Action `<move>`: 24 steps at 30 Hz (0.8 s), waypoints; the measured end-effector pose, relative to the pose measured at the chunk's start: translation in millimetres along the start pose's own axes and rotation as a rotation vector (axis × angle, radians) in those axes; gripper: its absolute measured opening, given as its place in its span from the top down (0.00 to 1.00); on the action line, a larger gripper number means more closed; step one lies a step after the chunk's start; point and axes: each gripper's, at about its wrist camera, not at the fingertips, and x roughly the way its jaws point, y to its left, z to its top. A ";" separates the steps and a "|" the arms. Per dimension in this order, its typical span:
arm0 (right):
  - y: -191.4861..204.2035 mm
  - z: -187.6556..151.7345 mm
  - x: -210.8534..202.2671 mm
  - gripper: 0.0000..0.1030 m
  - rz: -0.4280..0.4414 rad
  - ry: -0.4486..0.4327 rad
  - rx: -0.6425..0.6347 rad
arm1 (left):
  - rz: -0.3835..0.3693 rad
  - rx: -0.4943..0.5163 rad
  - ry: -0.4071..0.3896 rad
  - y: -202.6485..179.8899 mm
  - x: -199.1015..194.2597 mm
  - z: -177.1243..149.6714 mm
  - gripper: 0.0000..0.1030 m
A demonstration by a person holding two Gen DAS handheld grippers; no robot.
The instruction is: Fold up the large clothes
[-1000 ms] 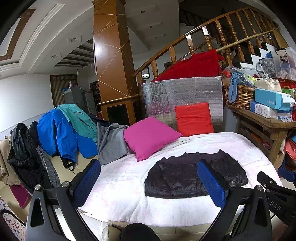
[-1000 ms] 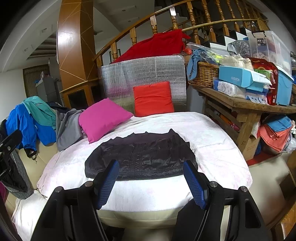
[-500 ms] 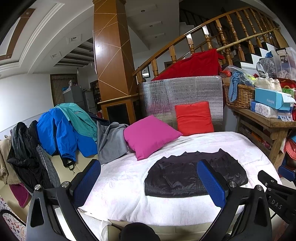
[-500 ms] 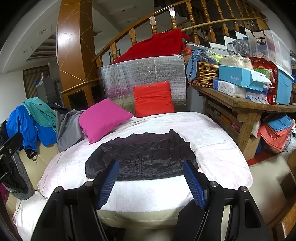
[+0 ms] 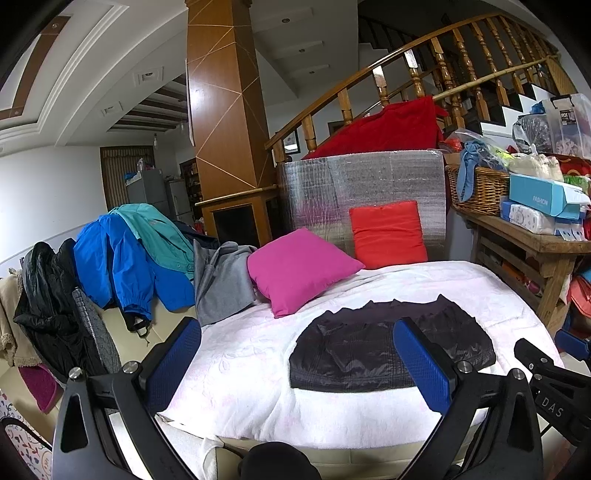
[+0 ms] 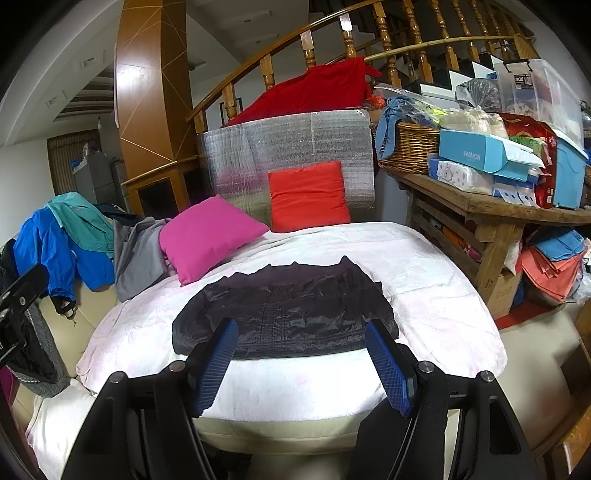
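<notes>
Cluttered living room sitting beneath a curving wooden staircase

A wooden pillar (image 5: 225, 110) is rising to the stepped white ceiling (image 5: 92, 74), a staircase railing (image 6: 332, 33) is sweeping behind a silver foil panel (image 6: 288, 155), and 2 cushions, pink (image 5: 299, 269) and red (image 6: 308, 195), are leaning on the white-covered bed (image 6: 424, 277). A wooden desk (image 6: 480, 206) is carrying a wicker basket (image 6: 410, 147) and boxes; jackets (image 5: 122, 258) are lying heaped at left.

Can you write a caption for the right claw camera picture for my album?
Open right claw hovering before a folded black jacket on the white blanket, pink pillow behind.
</notes>
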 end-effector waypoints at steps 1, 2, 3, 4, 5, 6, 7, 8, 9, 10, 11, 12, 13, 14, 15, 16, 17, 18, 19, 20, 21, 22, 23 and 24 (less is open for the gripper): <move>0.0 0.0 -0.1 0.27 0.000 0.000 0.001 | 0.001 0.001 0.000 -0.3 0.3 -0.1 0.00; 0.3 0.0 -0.3 0.27 -0.001 0.000 0.000 | 0.002 0.001 -0.001 -0.4 0.4 -0.3 0.00; 0.7 0.1 -0.3 0.27 -0.002 -0.001 0.000 | 0.003 0.001 -0.001 -0.4 0.6 -0.5 0.00; 0.3 0.0 -0.2 0.27 -0.001 -0.001 0.001 | 0.001 0.000 0.000 -0.5 0.6 -0.6 0.00; 0.4 0.0 -0.1 0.27 0.000 -0.001 0.001 | 0.002 0.000 0.000 -0.8 0.5 -0.6 0.00; 0.9 -0.1 -0.1 0.27 0.000 -0.001 0.001 | 0.003 -0.001 0.000 -0.8 0.5 -0.8 0.00; 0.4 0.0 -0.1 0.27 0.000 -0.001 0.001 | 0.002 -0.001 0.000 -0.4 0.7 -0.7 0.00; 0.7 -0.1 0.1 0.27 0.001 -0.001 0.000 | 0.001 -0.001 0.000 -0.4 0.8 -0.9 0.00; 0.8 0.0 0.4 0.27 0.001 -0.001 -0.001 | 0.000 -0.002 0.000 -0.7 0.9 -1.1 0.00; 0.9 0.2 0.9 0.27 0.002 0.000 -0.001 | 0.001 -0.001 0.000 -0.6 0.8 -0.9 0.00; 0.7 0.4 1.4 0.27 0.003 0.001 -0.002 | 0.001 -0.001 0.000 -0.6 0.9 -1.0 0.00; 1.0 0.4 1.9 0.27 0.004 0.002 -0.003 | 0.000 0.000 0.002 -0.9 1.2 -1.2 0.00; 1.2 0.3 1.8 0.27 0.003 0.001 -0.003 | -0.001 0.000 0.003 -1.0 2.5 -1.5 0.00; 1.5 0.2 1.9 0.27 0.003 0.002 -0.003 | -0.002 0.000 0.005 -1.0 3.2 -1.7 0.00; 2.1 0.1 2.9 0.27 0.001 0.005 -0.005 | -0.003 0.000 0.007 -1.3 3.8 -2.0 0.00; 1.9 -0.3 3.7 0.27 0.002 0.007 -0.006 | -0.003 0.000 0.009 -1.8 4.6 -2.4 0.00; 1.4 -0.5 4.6 0.27 0.003 0.009 -0.007 | -0.002 0.000 0.011 -2.2 5.0 -2.7 0.00; 1.8 -0.8 5.4 0.27 0.003 0.011 -0.007 | -0.003 -0.001 0.012 -2.4 5.4 -2.9 0.00; 1.6 -0.9 6.0 0.27 0.003 0.012 -0.008 | -0.005 -0.002 0.013 -2.4 6.0 -3.2 0.00; 1.6 -1.1 6.6 0.27 0.002 0.013 -0.009 | -0.006 -0.003 0.014 -2.5 6.3 -3.4 0.00; 2.2 -1.2 7.5 0.27 0.002 0.014 -0.011 | -0.005 -0.003 0.014 -2.9 6.7 -3.7 0.00; 2.0 -1.2 8.1 0.27 0.002 0.015 -0.012 | -0.006 -0.004 0.015 -2.5 7.8 -3.7 0.00; 2.6 -1.3 9.1 0.27 0.001 0.016 -0.014 | -0.007 -0.005 0.016 -2.6 8.9 -3.9 0.00; 3.5 -1.5 11.3 0.27 0.001 0.020 -0.016 | -0.007 -0.006 0.018 -2.4 10.1 -4.1 0.00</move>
